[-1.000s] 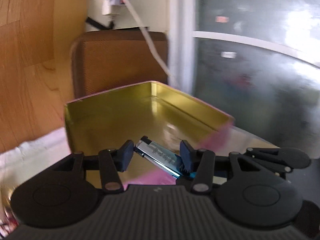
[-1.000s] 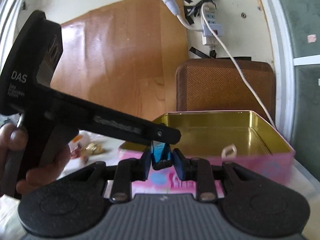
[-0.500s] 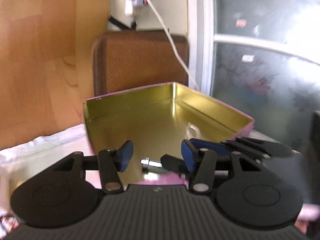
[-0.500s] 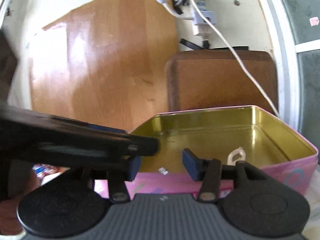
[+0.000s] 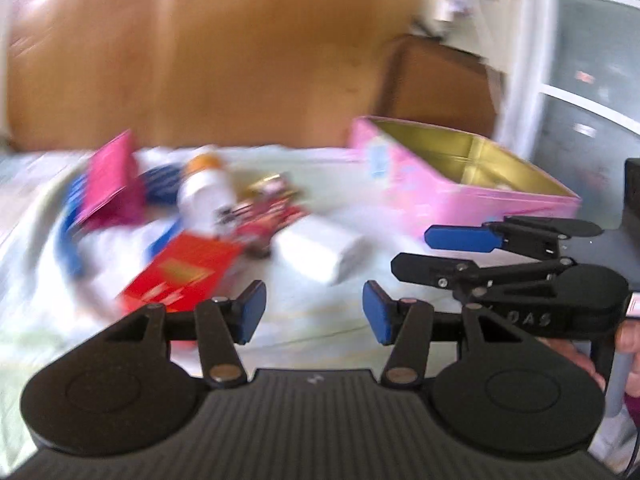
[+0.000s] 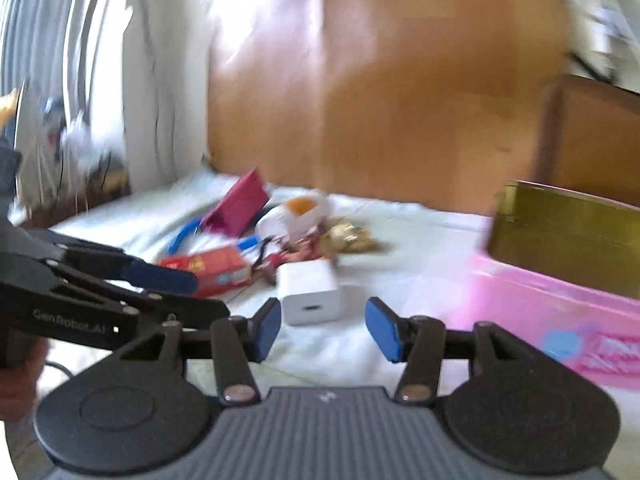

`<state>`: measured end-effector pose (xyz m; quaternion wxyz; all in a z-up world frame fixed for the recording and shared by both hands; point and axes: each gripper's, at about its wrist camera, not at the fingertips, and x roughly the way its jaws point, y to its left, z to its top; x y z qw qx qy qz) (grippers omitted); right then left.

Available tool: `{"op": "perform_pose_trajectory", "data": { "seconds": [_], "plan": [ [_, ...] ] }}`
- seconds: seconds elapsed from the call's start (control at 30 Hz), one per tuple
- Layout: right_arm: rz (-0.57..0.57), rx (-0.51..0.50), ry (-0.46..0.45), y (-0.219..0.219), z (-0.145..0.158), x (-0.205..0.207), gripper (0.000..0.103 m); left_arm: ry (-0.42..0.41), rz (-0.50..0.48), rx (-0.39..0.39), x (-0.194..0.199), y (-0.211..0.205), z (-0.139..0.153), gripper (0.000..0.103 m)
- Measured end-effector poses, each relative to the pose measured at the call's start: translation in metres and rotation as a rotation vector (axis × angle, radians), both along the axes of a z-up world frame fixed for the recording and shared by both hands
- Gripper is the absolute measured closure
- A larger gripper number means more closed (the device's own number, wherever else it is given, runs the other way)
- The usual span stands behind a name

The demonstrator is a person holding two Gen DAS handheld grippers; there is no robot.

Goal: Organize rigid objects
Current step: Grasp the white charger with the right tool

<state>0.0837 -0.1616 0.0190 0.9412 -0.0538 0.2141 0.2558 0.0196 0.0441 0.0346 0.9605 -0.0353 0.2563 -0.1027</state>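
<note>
A pink tin (image 5: 460,188) with a gold inside stands open at the right, also seen in the right wrist view (image 6: 560,304). A pile lies on the white cloth: a white charger block (image 5: 320,250) (image 6: 310,294), a red box (image 5: 184,276) (image 6: 212,268), a white bottle with an orange cap (image 5: 206,192) (image 6: 296,216), and a magenta box (image 5: 112,180) (image 6: 240,204). My left gripper (image 5: 314,308) (image 6: 204,294) is open and holds nothing. My right gripper (image 6: 322,324) (image 5: 420,254) is opening, empty, with the charger just ahead of its fingers.
Blue cable loops (image 5: 68,240), red wrappers (image 5: 264,216) and gold-wrapped sweets (image 6: 348,238) lie among the pile. A wooden panel (image 6: 400,80) backs the table, with a brown chair back (image 5: 432,80) behind the tin. A person's hand (image 5: 628,340) holds the right gripper's handle.
Both grippers swung left, away from the tin toward the pile. The right gripper, shut on a small blue thing a second ago, let it go and opened. The left gripper's item is gone from its fingers.
</note>
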Motion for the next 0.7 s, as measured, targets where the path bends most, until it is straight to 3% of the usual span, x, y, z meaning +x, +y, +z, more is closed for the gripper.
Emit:
{"op": "perform_pose_trajectory", "data": {
  "seconds": [0.17,0.23,0.27,0.33,0.57,0.7],
  "plan": [
    [-0.015,-0.080,0.094,0.042,-0.004,0.046,0.040,0.039,0.072,-0.082,0.001,0.025,-0.003,0.047],
    [-0.025,-0.093,0.120,0.049,-0.008,0.055,0.042,0.045,0.071,-0.100,0.001,0.029,-0.003,0.047],
    [-0.029,-0.097,0.133,0.049,-0.010,0.060,0.052,0.047,0.067,-0.107,-0.001,0.030,-0.004,0.047],
    [-0.036,-0.086,0.156,0.042,-0.014,0.059,0.054,0.054,0.053,-0.125,-0.002,0.028,-0.004,0.047],
    [-0.047,-0.081,0.135,0.007,-0.013,-0.005,0.054,0.144,-0.099,-0.244,0.008,0.008,-0.003,0.047],
    [-0.136,-0.077,0.102,-0.026,-0.015,-0.052,0.054,0.236,-0.259,-0.299,0.017,-0.032,-0.009,0.048]
  ]
}}
